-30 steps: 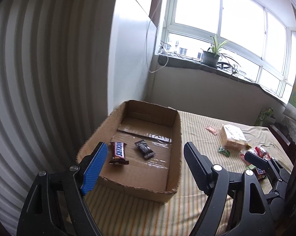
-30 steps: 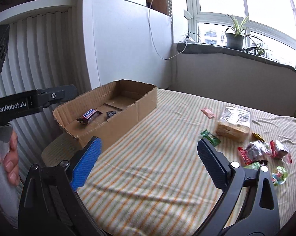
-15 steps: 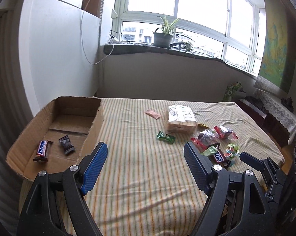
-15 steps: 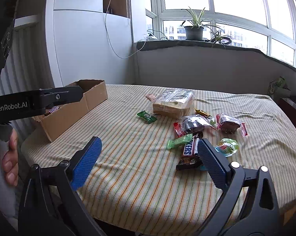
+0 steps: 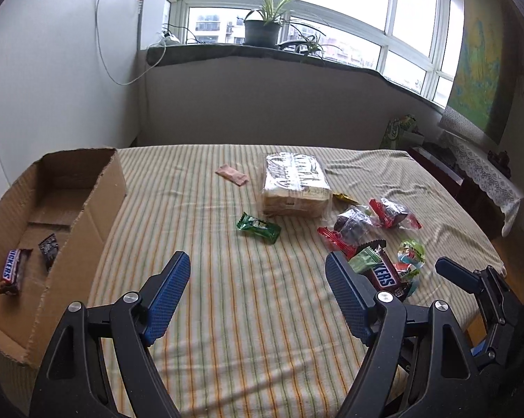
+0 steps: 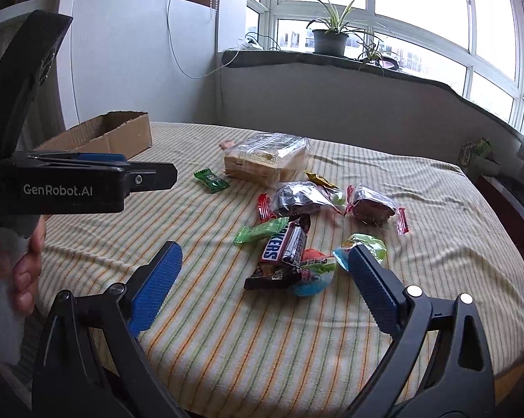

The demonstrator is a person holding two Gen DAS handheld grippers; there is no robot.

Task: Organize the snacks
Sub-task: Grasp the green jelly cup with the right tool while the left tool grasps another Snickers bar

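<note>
left gripper (image 5: 256,287): jaws spread wide, nothing between the blue pads, held above the striped tablecloth (image 5: 227,313). right gripper (image 6: 263,273): jaws likewise wide apart, holding nothing, hovering just short of the snack pile.

nearest in the pile: a snickers bar (image 6: 283,244) lying over a dark wrapper, touching a round blue-green candy (image 6: 314,275) and a light green wrapper (image 6: 260,231). beyond these, two clear packs with dark cakes (image 6: 302,198) (image 6: 373,205), red-edged, side by side.

further out, a green candy (image 5: 258,226) lies alone, apart from the pile. behind it, a clear-wrapped block of biscuits (image 5: 295,184); a small pink packet (image 5: 231,175) to its left.

cardboard box (image 5: 74,216) at the table's left edge: holds a second snickers bar (image 5: 11,271) and a small dark packet (image 5: 49,250), near each other on the box floor.

potted plant (image 5: 262,28) on the far windowsill.
</note>
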